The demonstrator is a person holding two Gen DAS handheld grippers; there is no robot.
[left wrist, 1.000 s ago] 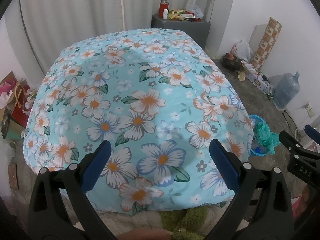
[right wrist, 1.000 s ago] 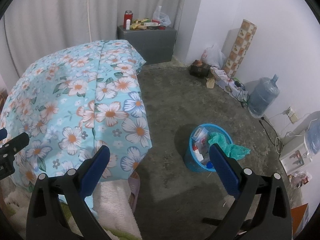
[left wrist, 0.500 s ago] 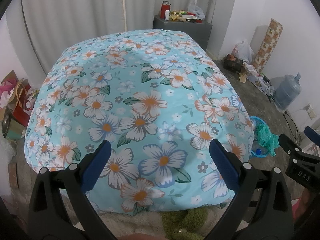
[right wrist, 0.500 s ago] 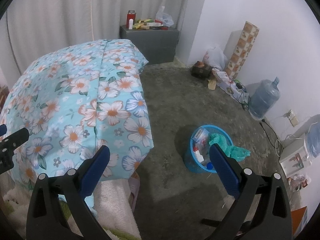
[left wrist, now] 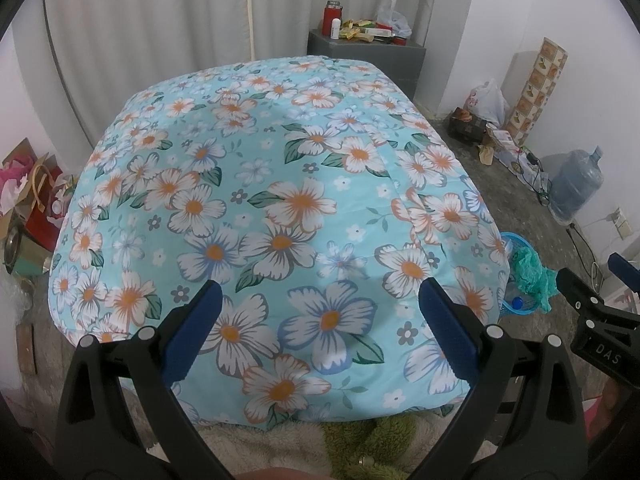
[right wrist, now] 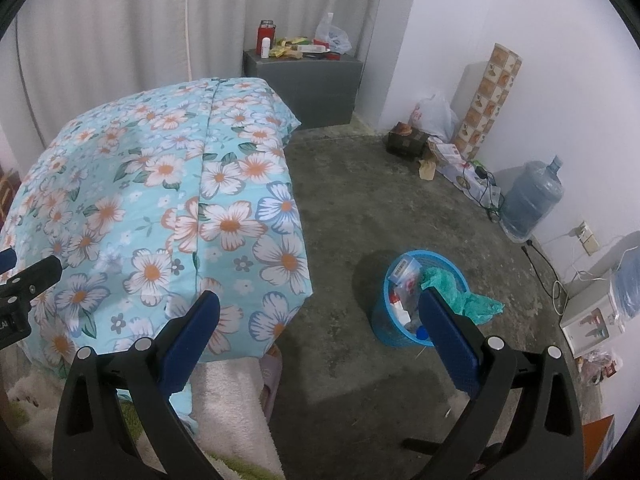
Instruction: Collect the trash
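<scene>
While both claws, left claw [left wrist: 316, 316] and right claw [right wrist: 318, 320], are held wide apart and empty, litter should be sought before the round blue plastic mesh bin [right wrist: 424, 320] is approached.

Black claws [left wrist: 320, 320], blue pads [left wrist: 192, 334], silver screws.

My left gripper [left wrist: 318, 320] and right gripper [right wrist: 320, 320] are matt black plastic with blue rubbery pads [right wrist: 448, 328]. The flowered bedspread [left wrist: 280, 208] is smooth thin cloth; under it lies a fluffy towel [right wrist: 236, 400]. The floor [right wrist: 360, 208] is rough bare concrete. The blue bin [right wrist: 382, 320] is woven-look plastic, holding a crumpled green plastic bag [right wrist: 460, 296]. The water jug [right wrist: 532, 200] is glossy clear plastic.
</scene>
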